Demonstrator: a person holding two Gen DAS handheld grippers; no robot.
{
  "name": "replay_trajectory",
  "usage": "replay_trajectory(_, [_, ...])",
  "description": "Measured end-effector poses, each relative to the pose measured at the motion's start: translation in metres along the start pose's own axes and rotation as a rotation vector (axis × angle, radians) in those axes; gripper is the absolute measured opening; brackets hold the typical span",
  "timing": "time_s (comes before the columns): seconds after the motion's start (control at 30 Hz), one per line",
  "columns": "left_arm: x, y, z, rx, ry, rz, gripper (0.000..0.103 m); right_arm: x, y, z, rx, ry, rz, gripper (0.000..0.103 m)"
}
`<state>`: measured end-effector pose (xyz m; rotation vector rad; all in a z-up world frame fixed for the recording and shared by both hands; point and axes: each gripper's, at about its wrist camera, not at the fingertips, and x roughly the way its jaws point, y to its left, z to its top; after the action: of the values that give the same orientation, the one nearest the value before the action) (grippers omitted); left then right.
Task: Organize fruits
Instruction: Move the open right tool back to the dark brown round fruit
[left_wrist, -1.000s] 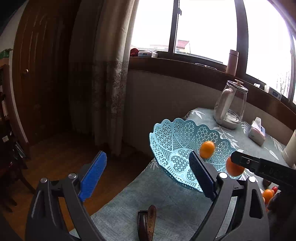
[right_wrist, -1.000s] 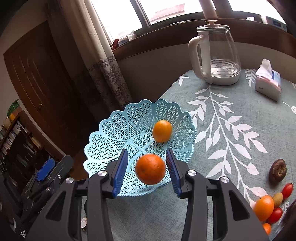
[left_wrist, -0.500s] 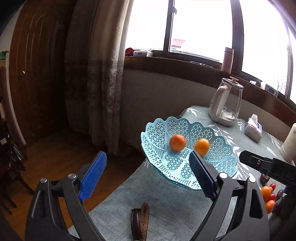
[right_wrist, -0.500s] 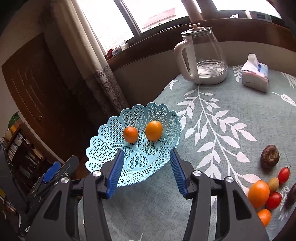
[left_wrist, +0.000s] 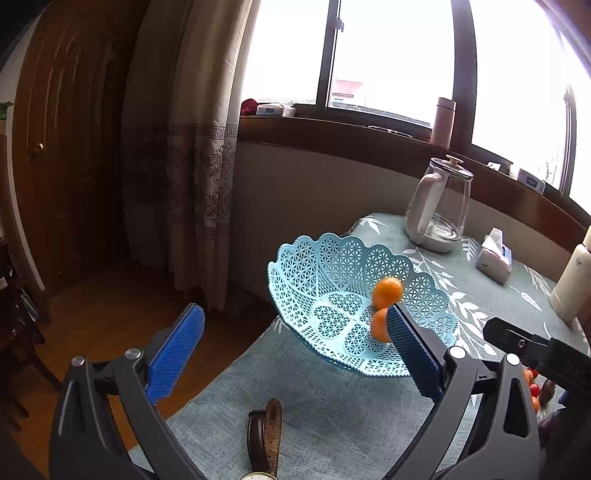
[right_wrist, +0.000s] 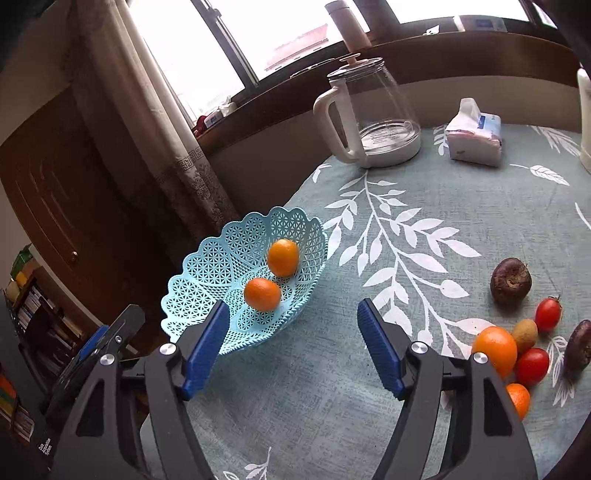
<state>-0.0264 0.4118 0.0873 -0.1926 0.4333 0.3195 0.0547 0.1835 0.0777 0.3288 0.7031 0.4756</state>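
A light blue lattice basket (right_wrist: 207, 269) (left_wrist: 332, 266) sits near the table's left corner with two oranges (right_wrist: 263, 294) (right_wrist: 283, 257) inside; the left wrist view shows them as well (left_wrist: 387, 291). My right gripper (right_wrist: 293, 325) hangs open just in front of the basket, nothing between its fingers. My left gripper (left_wrist: 295, 332) is wide open and empty, near the table's edge. Loose fruit lies at the right: a large orange (right_wrist: 495, 350), a small orange (right_wrist: 519, 398), red tomatoes (right_wrist: 548, 314) (right_wrist: 532, 365), a dark round fruit (right_wrist: 511, 280), a small brownish-yellow fruit (right_wrist: 524, 334).
A glass kettle (right_wrist: 373, 122) and a tissue pack (right_wrist: 474, 138) stand at the back of the leaf-patterned tablecloth (right_wrist: 461, 229). A wristwatch with a brown strap (left_wrist: 264, 435) lies near the front edge. A white container (left_wrist: 570, 288) stands at the right. Floor lies beyond the left edge.
My right gripper let go of the orange into the basket, opened wide and drew back toward the right. The orange rolled to rest beside the first one. The left gripper stayed open.
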Motion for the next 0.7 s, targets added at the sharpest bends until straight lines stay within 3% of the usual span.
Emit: replay_trajectory(0.7, [-0.015, -0.027, -0.007, 0.085, 0.005, -0.045, 0.1, -0.06, -0.062, -0.014, 0.057, -0.086, -0.133, 0.073])
